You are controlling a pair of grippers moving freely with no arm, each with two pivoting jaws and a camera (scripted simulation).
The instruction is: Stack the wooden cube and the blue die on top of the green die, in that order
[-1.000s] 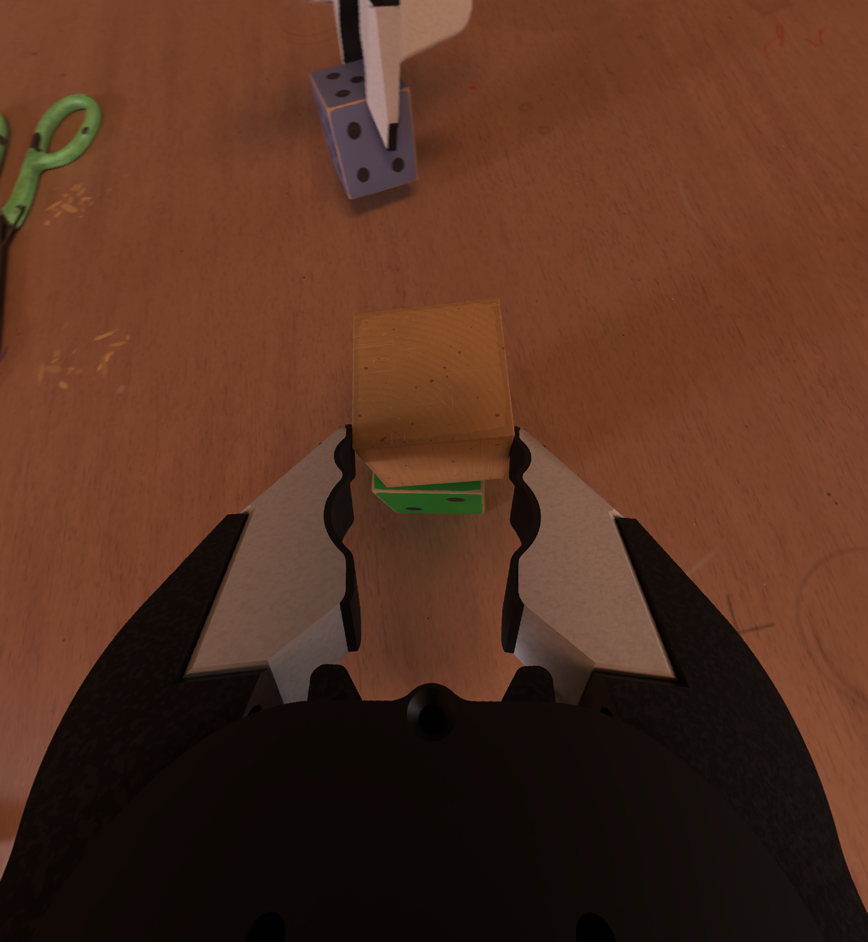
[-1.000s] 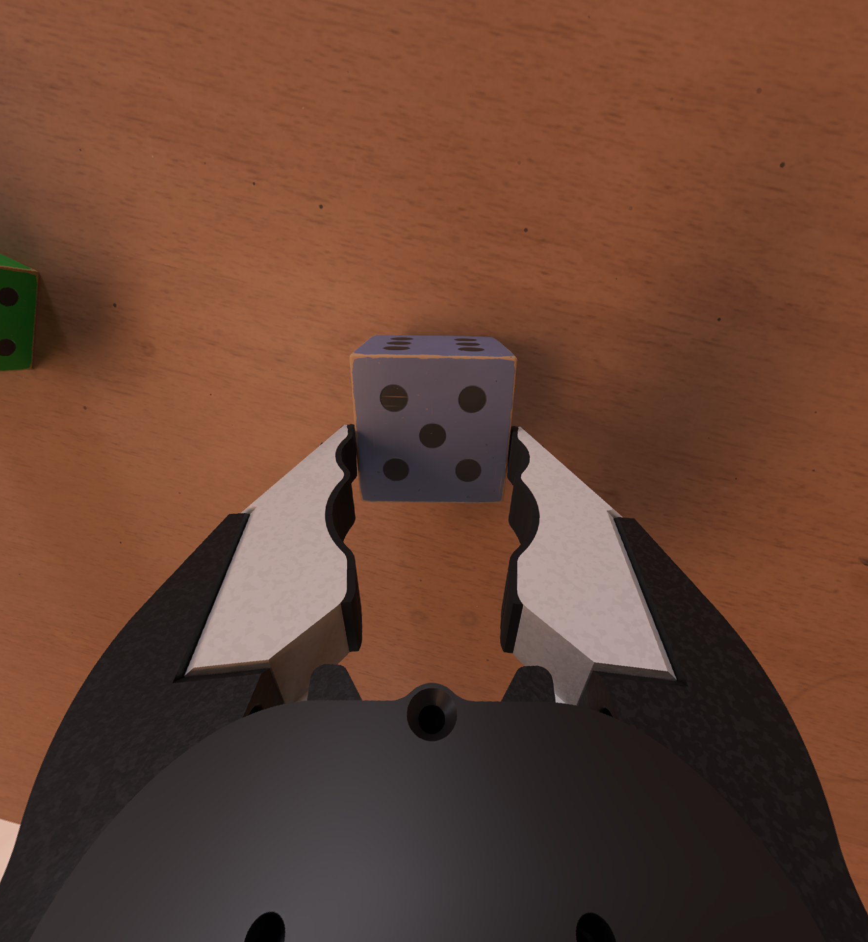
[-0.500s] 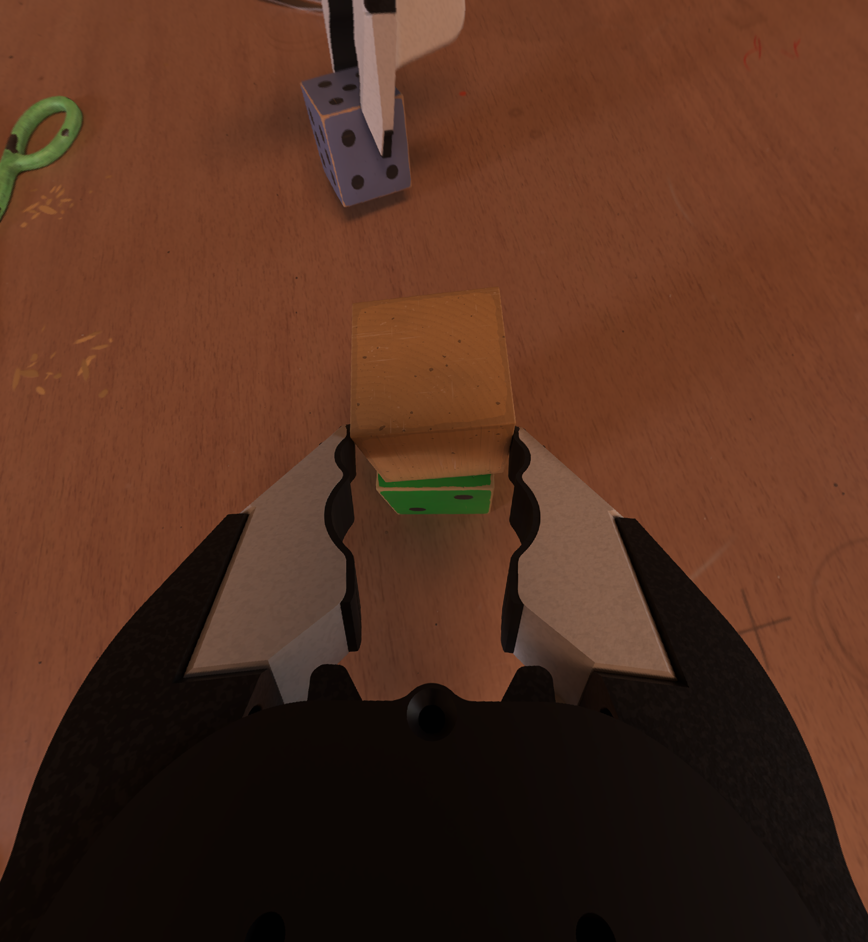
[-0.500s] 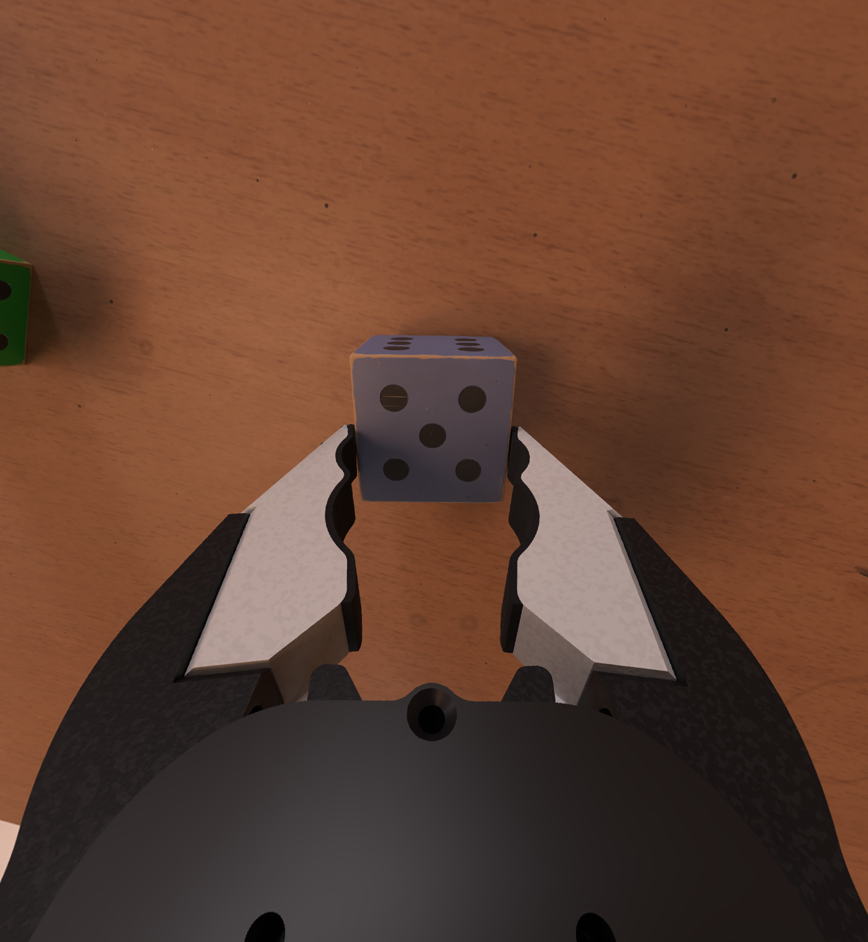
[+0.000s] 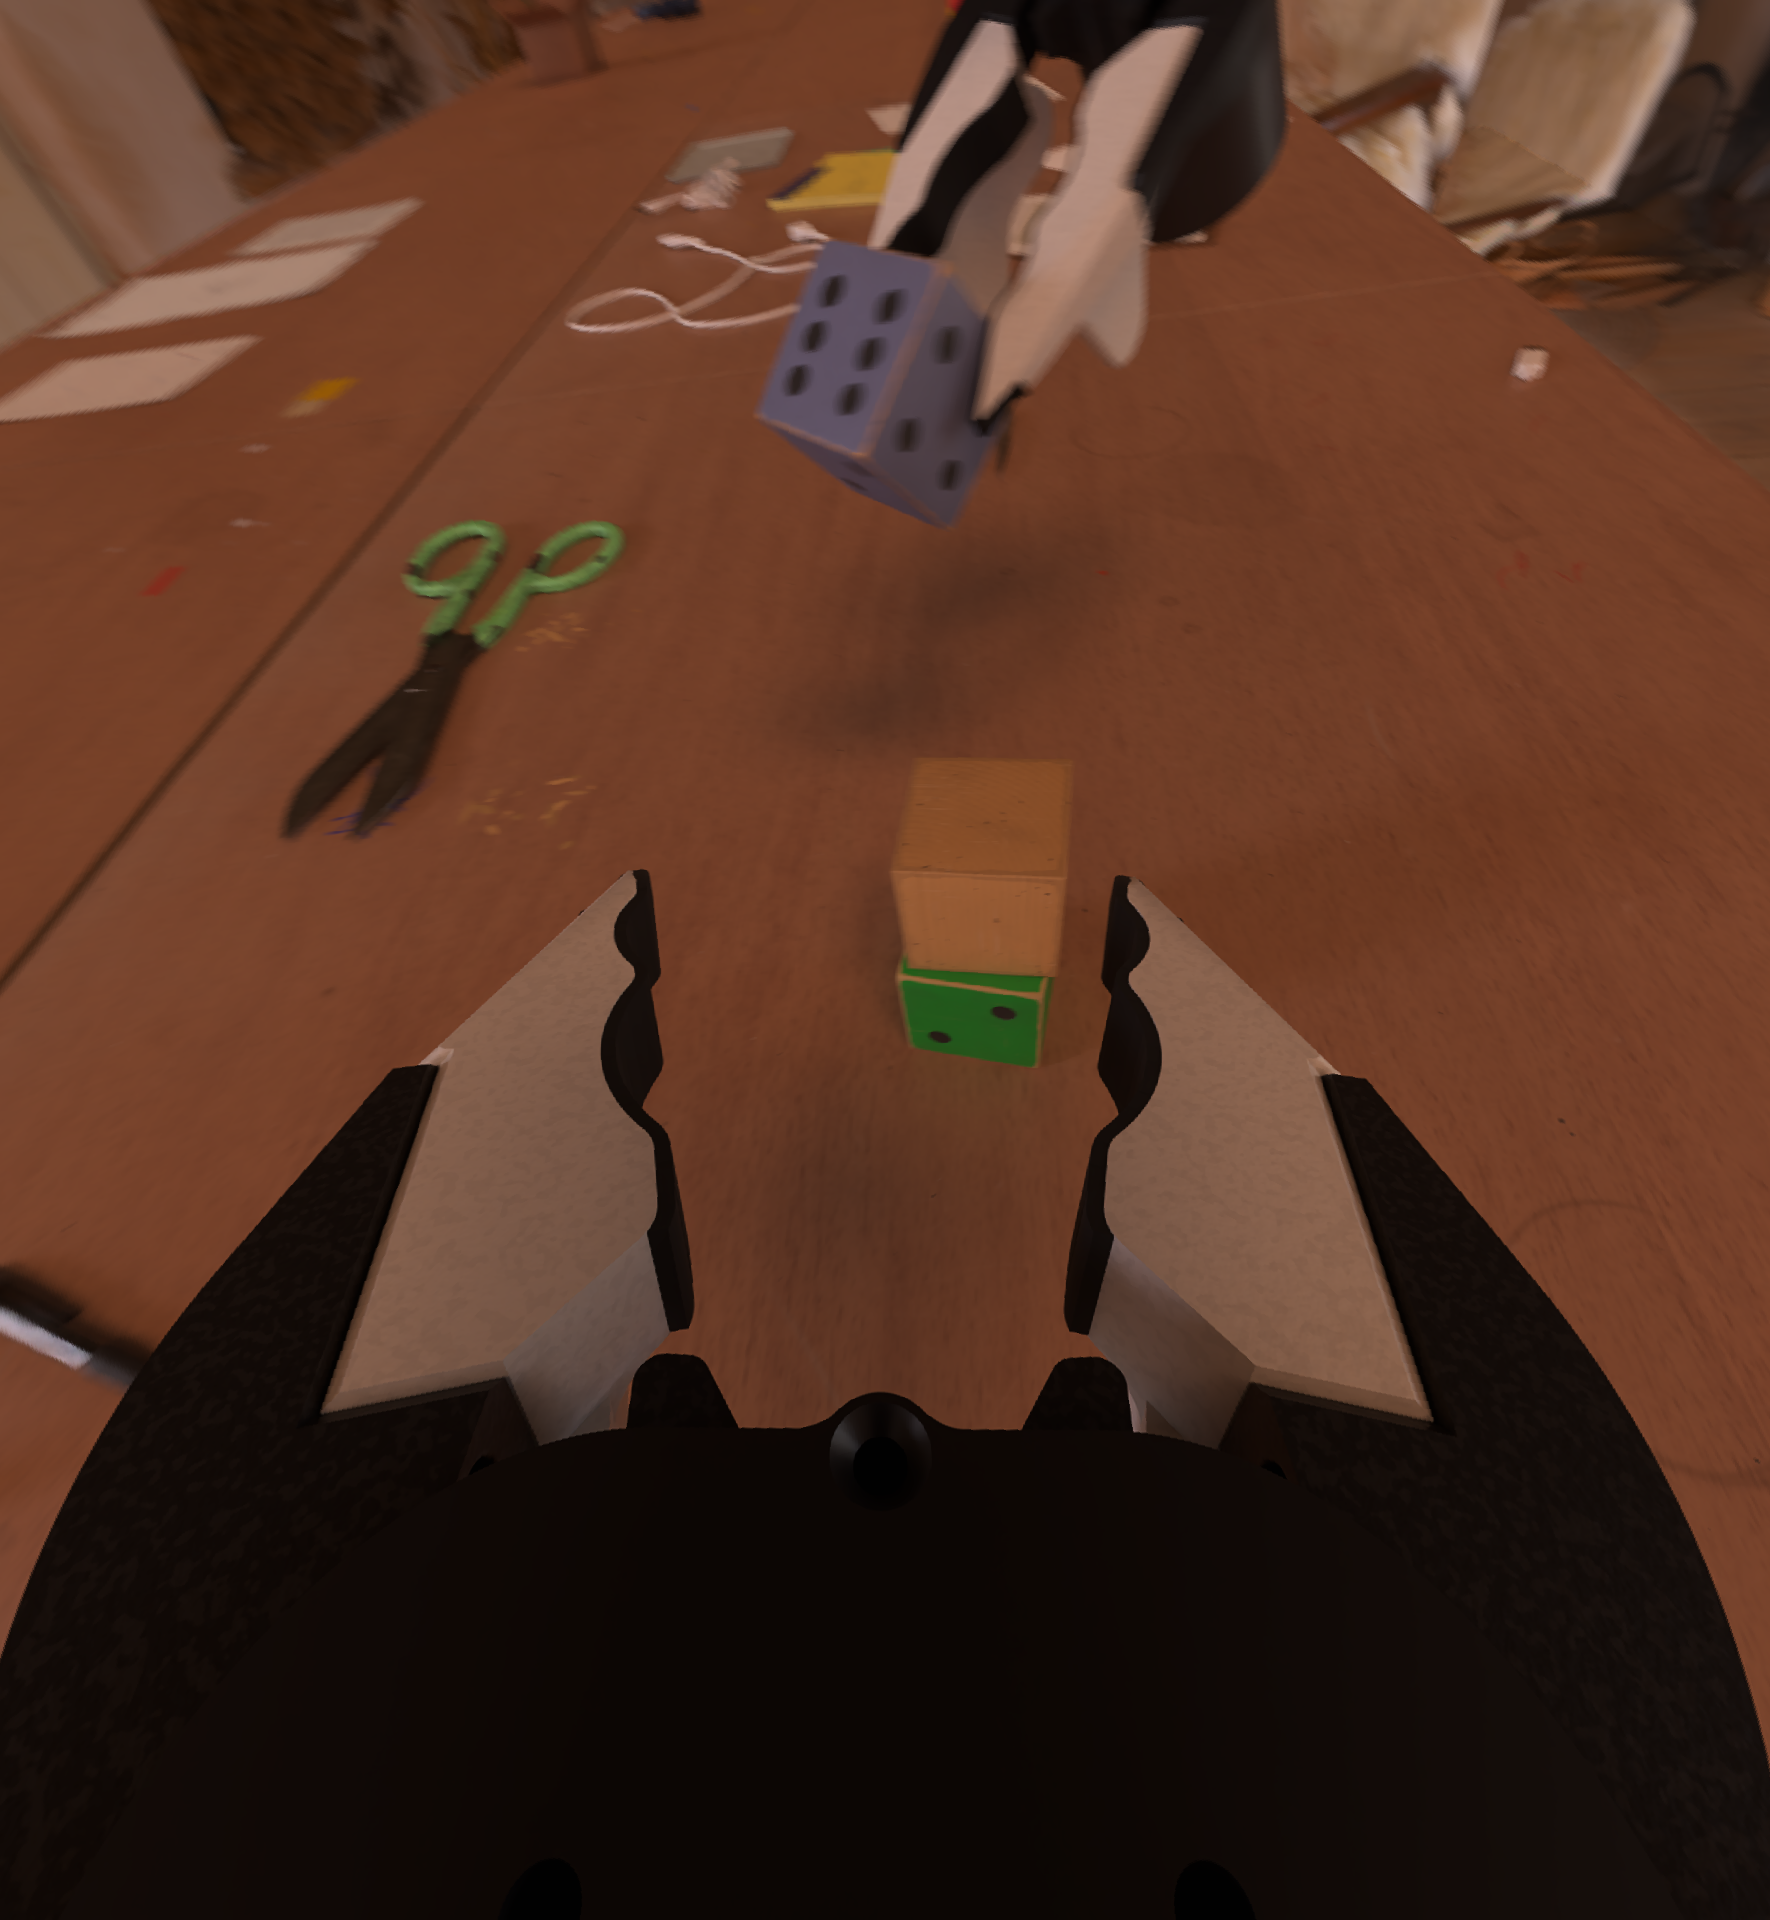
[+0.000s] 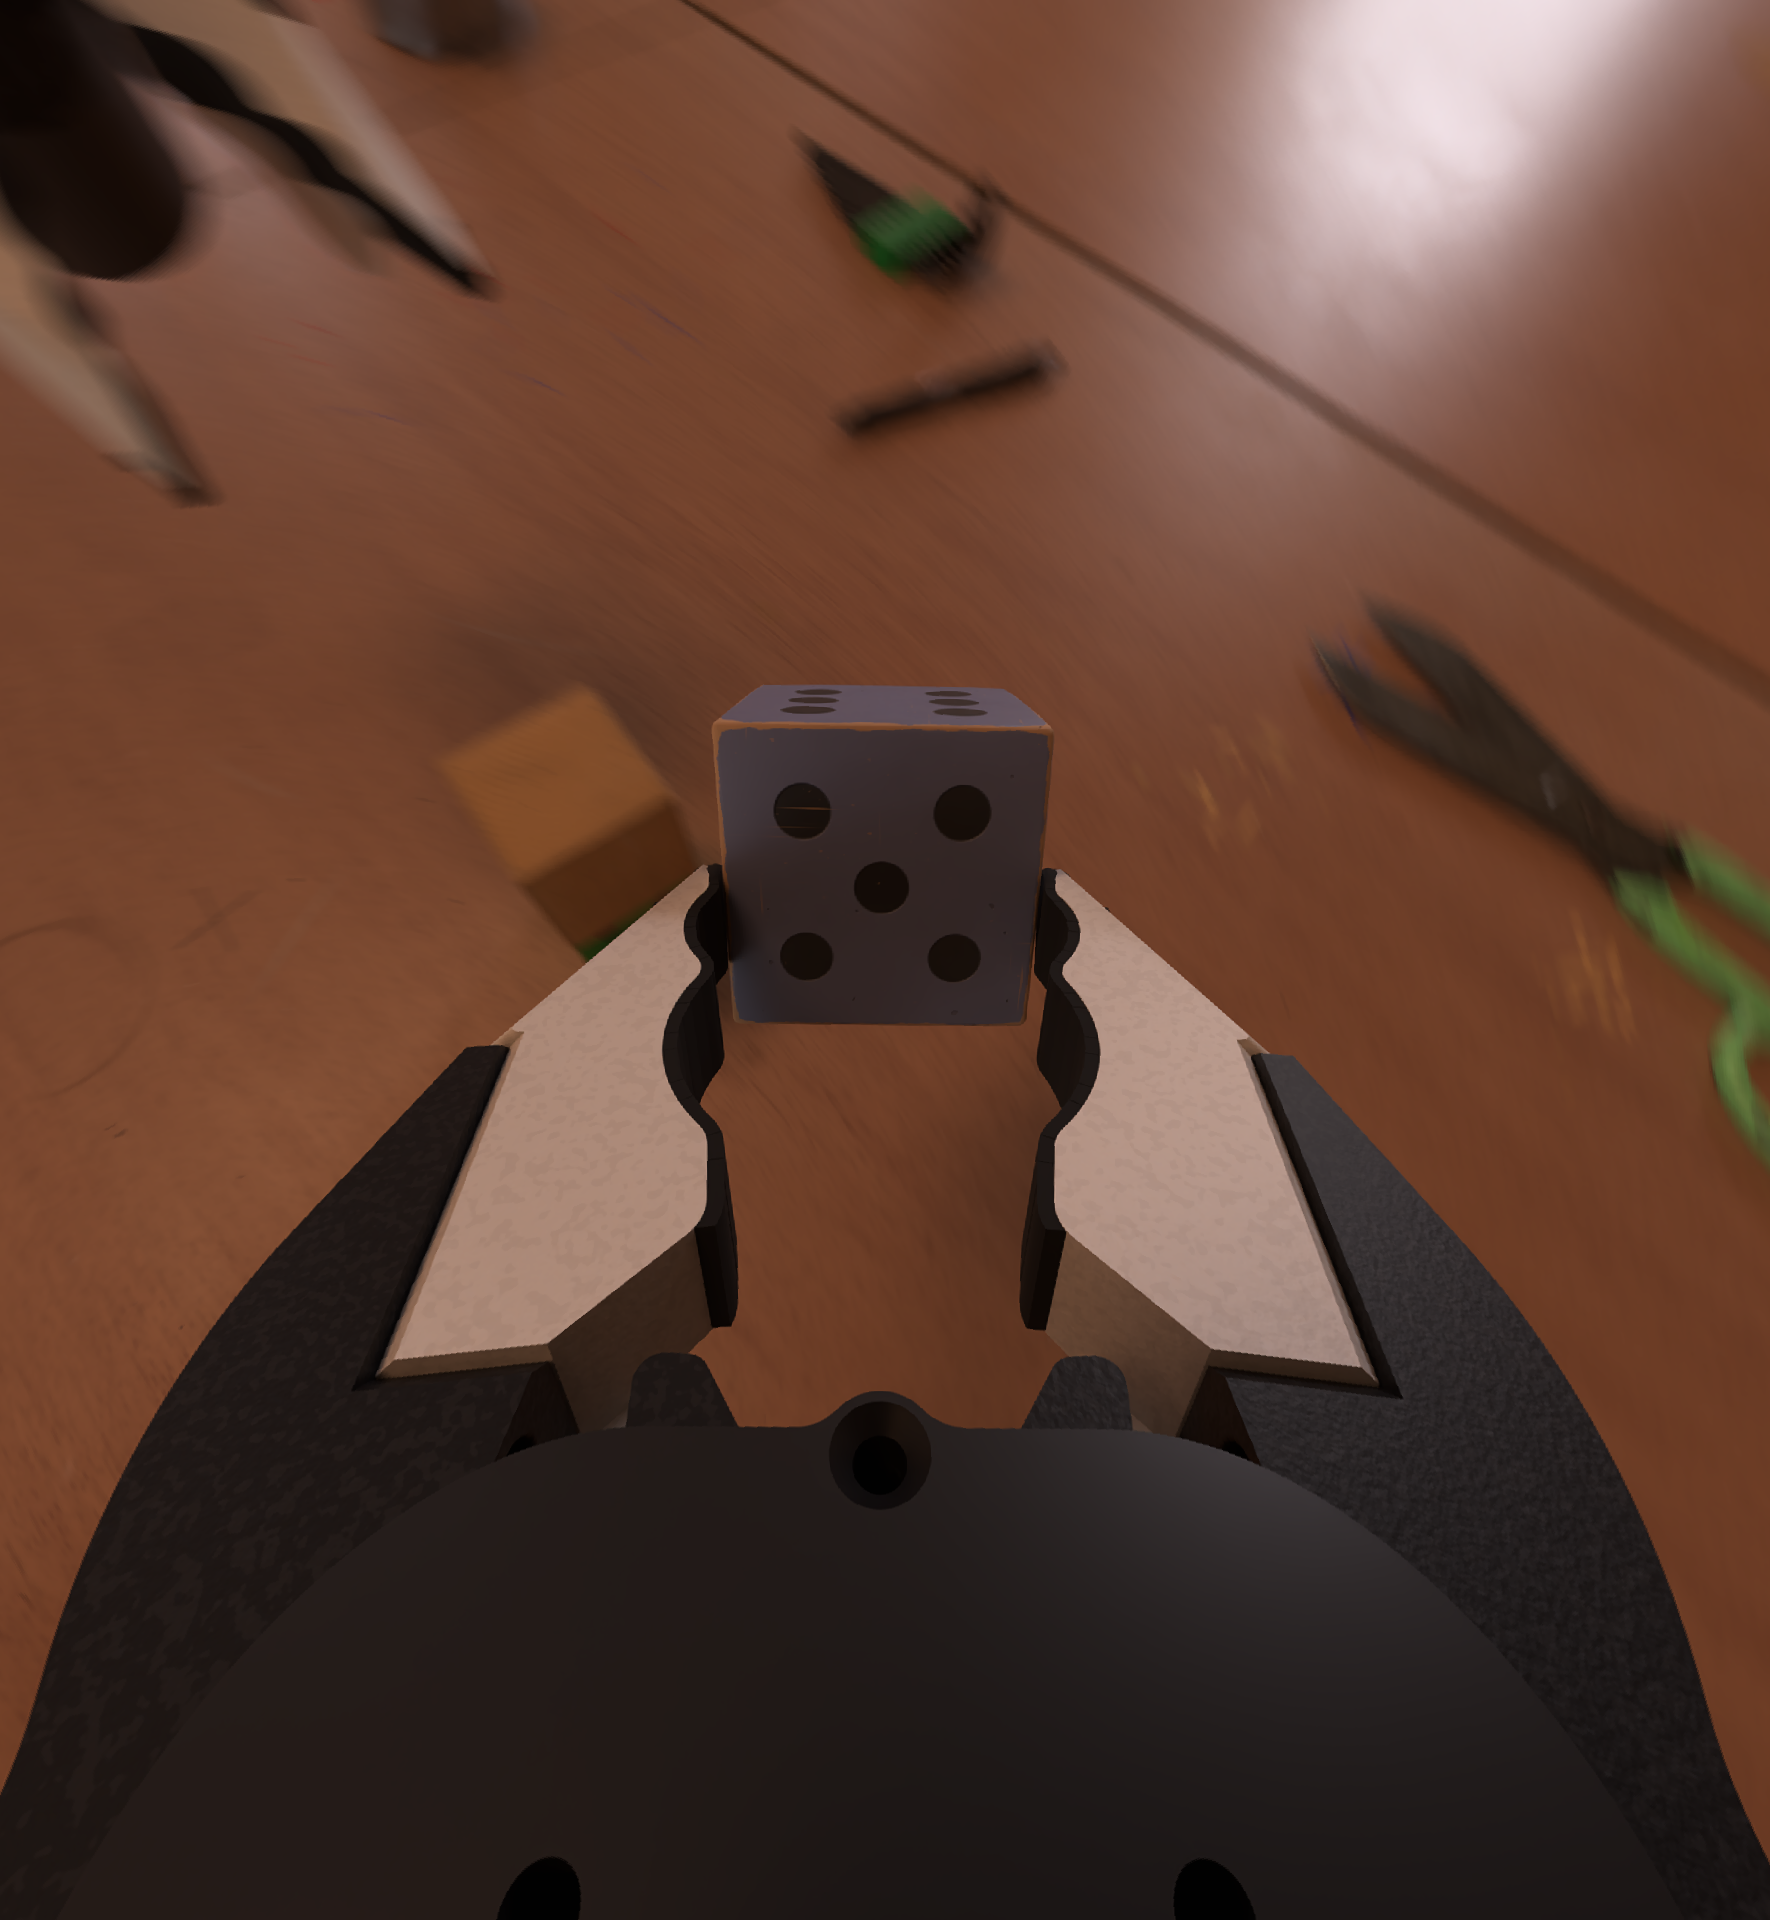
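Observation:
The wooden cube (image 5: 983,862) rests on the green die (image 5: 972,1016) on the brown table. My left gripper (image 5: 881,904) is open and empty, drawn back from the stack, which stands beyond its fingertips, nearer the right one. My right gripper (image 6: 881,894) is shut on the blue die (image 6: 881,862) and holds it in the air. In the left wrist view the right gripper (image 5: 974,343) and blue die (image 5: 876,379) hang above the table beyond the stack. In the right wrist view the wooden cube (image 6: 569,800) lies below left; the green die is barely visible under it.
Green-handled scissors (image 5: 445,665) lie on the table left of the stack, also in the right wrist view (image 6: 1587,831). A dark pen (image 5: 39,1330) lies at the left near me. A white cord (image 5: 694,291), papers (image 5: 195,291) and a yellow pad (image 5: 839,182) lie farther back.
My left gripper has let go of the wooden cube onto the green die, opened and pulled back. My right gripper has lifted the blue die off the table and carried it toward the stack.

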